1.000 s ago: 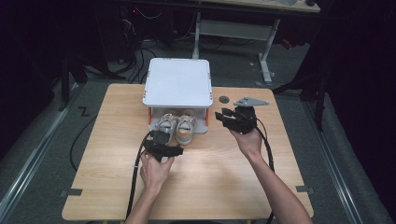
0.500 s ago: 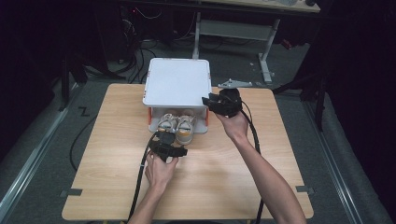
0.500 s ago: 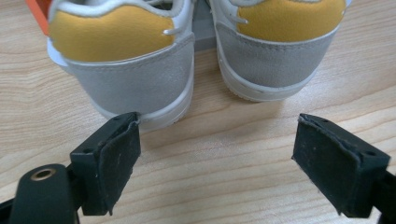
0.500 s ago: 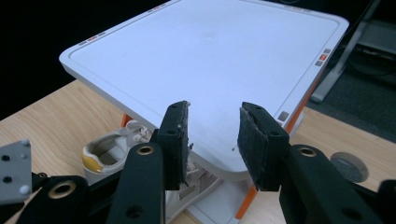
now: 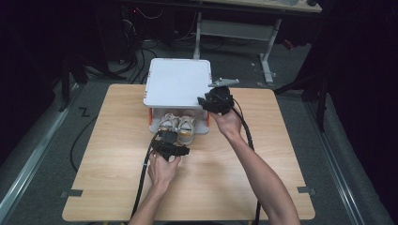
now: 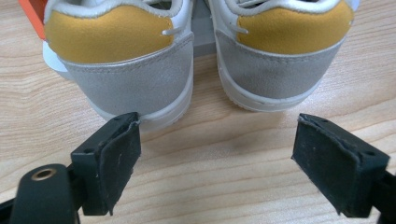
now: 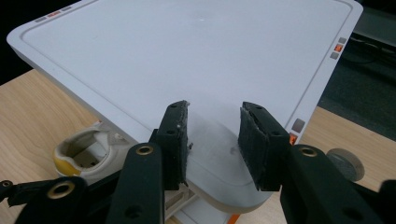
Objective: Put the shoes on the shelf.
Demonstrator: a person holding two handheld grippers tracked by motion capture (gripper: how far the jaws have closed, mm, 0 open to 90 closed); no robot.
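Note:
A white box with a flat lid (image 5: pixel 176 84) (image 7: pixel 196 60) stands at the table's far middle. Under its front edge sits a pair of small shoes (image 5: pixel 178 126), heels toward me. In the left gripper view the heels (image 6: pixel 135 70) (image 6: pixel 280 56) are grey and white with yellow collars. My left gripper (image 5: pixel 169 138) (image 6: pixel 217 154) rests on the table just behind the heels, open wide and apart from them. My right gripper (image 5: pixel 209 101) (image 7: pixel 212 126) hovers over the lid's front right corner. Its jaws stand a narrow gap apart, having just opened a little, with nothing between them.
The wooden table (image 5: pixel 117 154) has bare room to the left, to the right and in front. A small grey disc (image 7: pixel 345 163) lies on the table right of the box. One shoe's opening (image 7: pixel 84 154) shows under the lid. Desk legs and cables lie beyond the far edge.
My right hand has moved left from the table's right side to the box lid's front right corner. The left gripper has stayed behind the shoes.

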